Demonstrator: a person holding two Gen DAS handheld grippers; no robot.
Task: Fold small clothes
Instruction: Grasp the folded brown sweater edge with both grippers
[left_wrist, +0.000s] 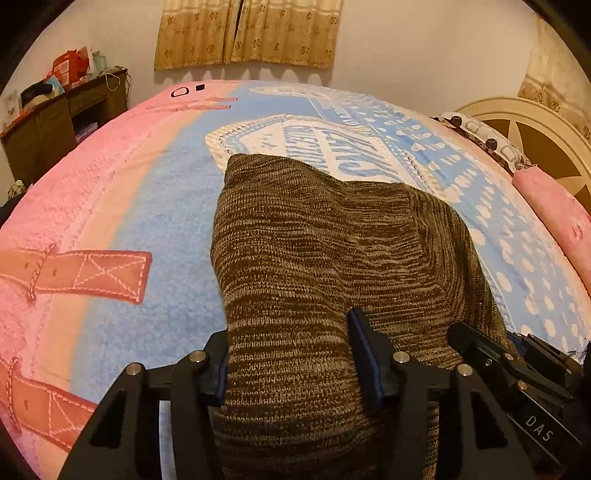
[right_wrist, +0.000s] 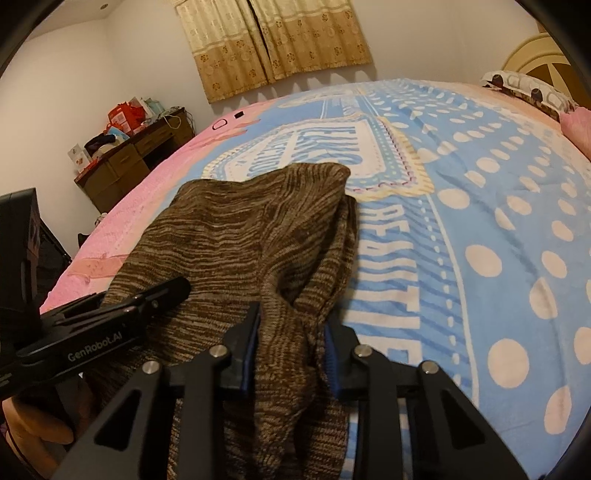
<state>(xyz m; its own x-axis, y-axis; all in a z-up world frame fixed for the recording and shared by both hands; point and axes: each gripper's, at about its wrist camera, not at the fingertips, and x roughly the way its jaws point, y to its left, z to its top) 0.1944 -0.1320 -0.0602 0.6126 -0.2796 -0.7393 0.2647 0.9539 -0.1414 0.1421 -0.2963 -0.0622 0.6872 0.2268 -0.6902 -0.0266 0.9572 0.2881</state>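
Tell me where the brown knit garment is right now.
The brown knit garment lies on the blue-and-pink blanket, its near edge gripped by the left gripper and right gripper.

Both cameras sit low over the bed, each looking forward along its own fingers toward the curtained far wall. The left wrist view hangs close above the brown knit garment (left_wrist: 332, 266), with the right gripper (left_wrist: 517, 369) at its lower right edge. The right wrist view looks from slightly further right, sharing the garment, the blanket (right_wrist: 480, 221), the curtains (right_wrist: 273, 44) and the wooden desk (right_wrist: 140, 155).
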